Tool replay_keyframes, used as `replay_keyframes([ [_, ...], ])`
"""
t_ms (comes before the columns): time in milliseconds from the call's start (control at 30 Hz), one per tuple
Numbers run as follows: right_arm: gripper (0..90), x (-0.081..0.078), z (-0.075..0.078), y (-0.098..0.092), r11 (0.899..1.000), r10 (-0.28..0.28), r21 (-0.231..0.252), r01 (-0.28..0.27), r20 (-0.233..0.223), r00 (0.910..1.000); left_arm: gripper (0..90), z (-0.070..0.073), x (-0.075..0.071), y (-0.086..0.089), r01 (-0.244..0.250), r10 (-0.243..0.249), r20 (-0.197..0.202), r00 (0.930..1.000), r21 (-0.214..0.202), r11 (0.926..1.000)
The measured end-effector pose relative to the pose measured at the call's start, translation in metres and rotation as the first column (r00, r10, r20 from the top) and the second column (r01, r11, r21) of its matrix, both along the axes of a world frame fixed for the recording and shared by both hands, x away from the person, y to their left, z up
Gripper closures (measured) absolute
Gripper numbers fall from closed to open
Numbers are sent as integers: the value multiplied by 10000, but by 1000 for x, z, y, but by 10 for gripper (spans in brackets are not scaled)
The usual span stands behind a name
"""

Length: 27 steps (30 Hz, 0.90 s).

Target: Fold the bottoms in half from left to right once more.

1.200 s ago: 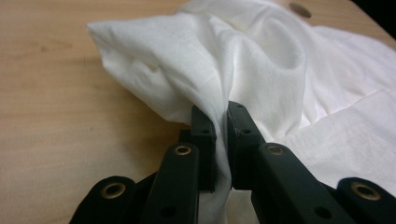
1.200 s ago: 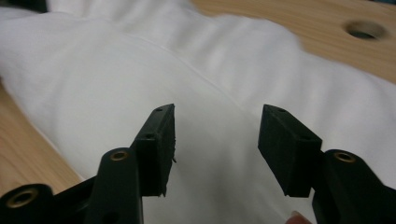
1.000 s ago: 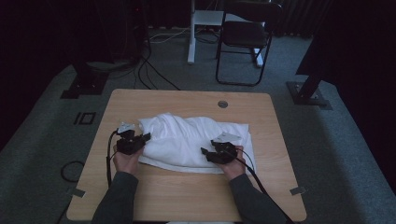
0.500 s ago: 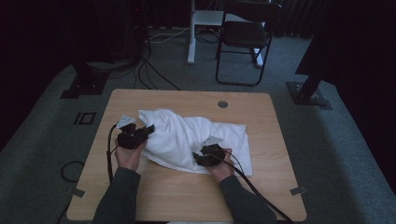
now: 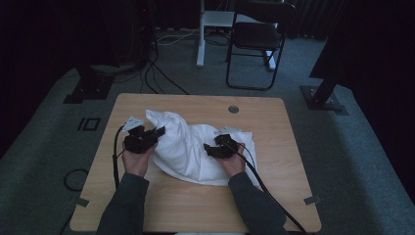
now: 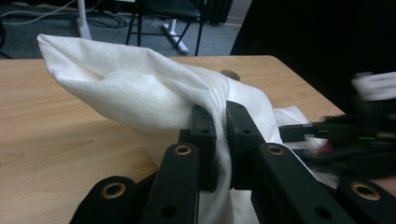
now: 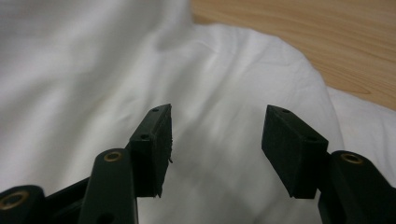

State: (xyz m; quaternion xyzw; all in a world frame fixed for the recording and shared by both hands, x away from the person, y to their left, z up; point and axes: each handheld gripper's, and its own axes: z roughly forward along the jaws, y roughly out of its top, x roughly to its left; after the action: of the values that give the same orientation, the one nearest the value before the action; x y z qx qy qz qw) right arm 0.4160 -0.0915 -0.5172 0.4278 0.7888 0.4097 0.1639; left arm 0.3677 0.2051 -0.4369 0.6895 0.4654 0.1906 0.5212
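Where the white cloth (image 5: 188, 147) lies bunched across the middle of the wooden table (image 5: 274, 196), its left part is lifted into a peak while the rest spreads flat toward the right. Your left gripper (image 5: 155, 132) has its jaws pressed together on a fold of that cloth at its left edge; in the left gripper view the fabric (image 6: 140, 93) runs down between the two black pads and fans out to the far left. Your right gripper (image 5: 209, 149) rests on the cloth's right half, jaws spread apart with nothing between them; the right gripper view shows the white fabric (image 7: 93, 60) just beyond the parted pads and bare wood at the far right. A black cable (image 5: 266, 188) trails from the right gripper to the near table edge. A small round grommet (image 5: 233, 108) sits near the table's far edge. Beyond the table, a black chair (image 5: 257, 36) stands on grey carpet (image 5: 362, 147).
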Motion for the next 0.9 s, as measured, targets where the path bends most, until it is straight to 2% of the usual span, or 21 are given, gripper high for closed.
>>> replay_keyframes([
  [33, 411, 0, 0, 0, 10000, 0, 0, 0, 0, 10000, 840, 0, 0, 0, 0, 0, 0, 10000, 0, 10000],
  [67, 398, 13, -11, 10, 9995, -29, -301, 20, -312, 9995, 839, 2, 0, -3, 103, -103, 68, 9999, 15, 9999],
  [100, 387, 18, -18, 16, 9976, 10, -687, -38, -415, 9991, 840, 2, 0, -3, 103, -103, 68, 9999, 15, 9999],
  [167, 380, 21, -29, 27, 9904, 25, -1377, -78, -386, 9993, 839, 5, 0, -7, 254, -255, 158, 9996, 53, 9997],
  [200, 381, 20, -31, 30, 9876, 45, -1567, -57, -78, 10000, 839, 6, 0, -9, 282, -282, 179, 9994, 36, 9996],
  [233, 382, 19, -30, 32, 9845, 69, -1752, -71, -18, 10000, 839, 6, 1, -10, 307, -309, 169, 9994, 75, 9995],
  [333, 382, 18, -24, 31, 9816, 141, -1901, -199, -315, 9994, 839, 7, 0, -12, 367, -370, 205, 9991, 134, 9992],
  [367, 377, 15, -19, 28, 9828, 194, -1833, -243, -287, 9994, 839, 8, -1, -12, 387, -390, 222, 9990, 139, 9992],
  [467, 373, -6, -3, 15, 9904, 636, -1248, -592, 317, 9975, 839, 9, -1, -10, 429, -433, 259, 9987, 160, 9990],
  [500, 370, -13, -2, 12, 9895, 744, -1272, -693, 356, 9966, 839, 9, -1, -10, 447, -449, 259, 9987, 104, 9989],
  [533, 364, -18, -4, 12, 9856, 827, -1499, -779, 266, 9962, 839, 10, -1, -11, 466, -466, 252, 9986, 15, 9989],
  [600, 361, -23, -17, 20, 9689, 1049, -2245, -1041, -84, 9944, 839, 12, -2, -15, 629, -628, 318, 9975, -20, 9980],
  [633, 365, -24, -22, 23, 9708, 1014, -2188, -984, 26, 9948, 839, 13, -2, -19, 708, -708, 405, 9967, 31, 9975],
  [700, 369, -21, -25, 27, 9840, 963, -1491, -979, -179, 9952, 839, 15, -3, -22, 812, -815, 501, 9954, 72, 9967],
  [733, 367, -20, -27, 30, 9852, 1110, -1292, -1125, -194, 9936, 839, 19, -4, -27, 963, -974, 664, 9930, 192, 9952],
  [767, 367, -20, -27, 30, 9852, 1110, -1292, -1125, -194, 9936, 839, 19, -4, -27, 963, -974, 664, 9930, 192, 9952],
  [833, 361, -20, -27, 39, 9749, 1975, -1014, -1985, -190, 9801, 839, 24, -4, -32, 1037, -1061, 761, 9914, 348, 9940],
  [900, 350, -25, -21, 34, 9678, 2415, -697, -2420, -165, 9703, 838, 26, -4, -33, 1066, -1095, 793, 9908, 401, 9935],
])
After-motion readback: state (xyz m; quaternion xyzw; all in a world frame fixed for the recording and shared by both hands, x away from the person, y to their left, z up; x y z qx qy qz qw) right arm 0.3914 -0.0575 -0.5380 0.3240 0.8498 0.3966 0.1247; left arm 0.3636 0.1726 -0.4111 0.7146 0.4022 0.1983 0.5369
